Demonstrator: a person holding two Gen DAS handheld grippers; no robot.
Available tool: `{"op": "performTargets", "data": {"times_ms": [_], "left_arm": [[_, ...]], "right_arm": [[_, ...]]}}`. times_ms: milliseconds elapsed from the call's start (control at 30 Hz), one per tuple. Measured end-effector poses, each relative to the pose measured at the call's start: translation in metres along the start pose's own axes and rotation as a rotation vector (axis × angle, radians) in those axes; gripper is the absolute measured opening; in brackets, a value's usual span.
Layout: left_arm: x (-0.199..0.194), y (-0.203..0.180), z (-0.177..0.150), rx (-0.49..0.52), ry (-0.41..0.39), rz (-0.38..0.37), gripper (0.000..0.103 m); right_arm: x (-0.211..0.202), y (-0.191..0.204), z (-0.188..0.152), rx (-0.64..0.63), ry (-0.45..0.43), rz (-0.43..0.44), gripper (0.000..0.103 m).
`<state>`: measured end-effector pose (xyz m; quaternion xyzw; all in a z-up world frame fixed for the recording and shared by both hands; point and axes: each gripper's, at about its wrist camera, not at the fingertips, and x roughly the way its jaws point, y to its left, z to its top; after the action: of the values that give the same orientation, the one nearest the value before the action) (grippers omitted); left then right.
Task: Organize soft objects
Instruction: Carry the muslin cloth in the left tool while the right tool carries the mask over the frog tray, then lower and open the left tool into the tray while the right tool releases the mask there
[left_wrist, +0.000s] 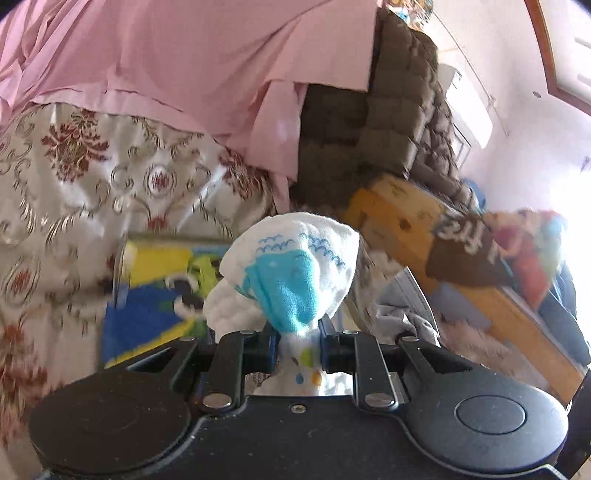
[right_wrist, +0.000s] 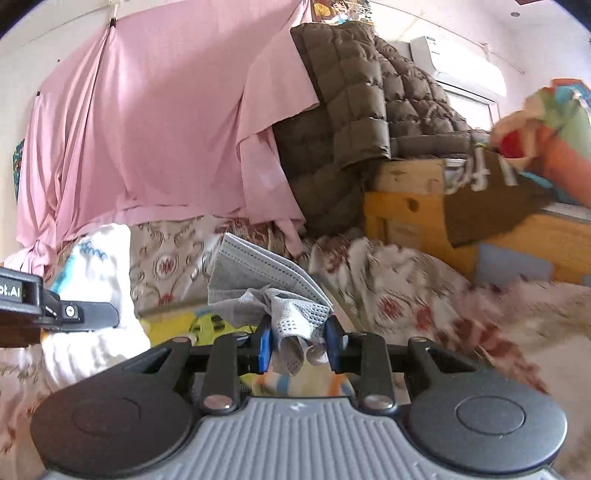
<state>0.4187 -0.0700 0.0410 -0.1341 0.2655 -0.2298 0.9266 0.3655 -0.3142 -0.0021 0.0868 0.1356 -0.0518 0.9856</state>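
Left gripper (left_wrist: 298, 341) is squeezing a white sock with a blue toe and little blue wave marks (left_wrist: 291, 266); the sock is bunching up just past the blue pads (left_wrist: 271, 341). Right gripper (right_wrist: 298, 343) is pinching a grey mesh cloth bundle (right_wrist: 295, 314), with a folded grey pleated face mask (right_wrist: 258, 266) sticking up from that same bundle, right in front of the fingers.

Both grippers are hanging over a cream bed cover with dark red flowers and gold swirls (left_wrist: 74, 177). It is spreading out below and to both sides. Just ahead and below the left gripper, a bright yellow, blue and green picture cloth (left_wrist: 155, 295) is lying flat on the cover.

Farther ahead, a big pink sheet (right_wrist: 147, 129) is draping down like a wall. To its right, a brown puffy quilted blanket (right_wrist: 362, 110) is hanging over a yellow wooden cabinet (right_wrist: 402, 206). A white air conditioner (right_wrist: 461, 62) is sitting high on the wall behind.

To the right of the right gripper, the bed cover is looking open, up to the cabinet's edge. To its left, the left gripper and its sock are close beside it.
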Motion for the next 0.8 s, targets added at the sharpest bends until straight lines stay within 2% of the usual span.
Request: {"op": "performTargets", "data": {"times_ms": [100,200,400,500,600,700,800], "left_arm": [[0.028,0.012,0.015,-0.01,-0.028,0.02,0.022],[0.058,0.023,0.02,-0.033,-0.036,0.047,0.022],[0.111,0.045,0.008,-0.098,0.035,0.133,0.022],[0.124,0.051,-0.002,-0.132,0.084,0.169,0.023],[0.132,0.05,-0.011,-0.112,0.128,0.205,0.023],[0.136,0.048,-0.018,-0.095,0.149,0.225,0.023],[0.139,0.047,-0.023,-0.096,0.167,0.245,0.024]], "right_arm": [[0.024,-0.005,0.0,0.037,-0.013,0.022,0.032],[0.047,-0.009,-0.005,0.048,0.021,0.031,0.032],[0.076,-0.013,-0.014,0.024,0.122,0.079,0.033],[0.083,-0.011,-0.02,0.008,0.159,0.082,0.036],[0.084,-0.012,-0.021,0.028,0.167,0.088,0.038],[0.084,-0.009,-0.022,-0.002,0.184,0.077,0.043],[0.085,-0.011,-0.022,0.01,0.198,0.094,0.053]]}}
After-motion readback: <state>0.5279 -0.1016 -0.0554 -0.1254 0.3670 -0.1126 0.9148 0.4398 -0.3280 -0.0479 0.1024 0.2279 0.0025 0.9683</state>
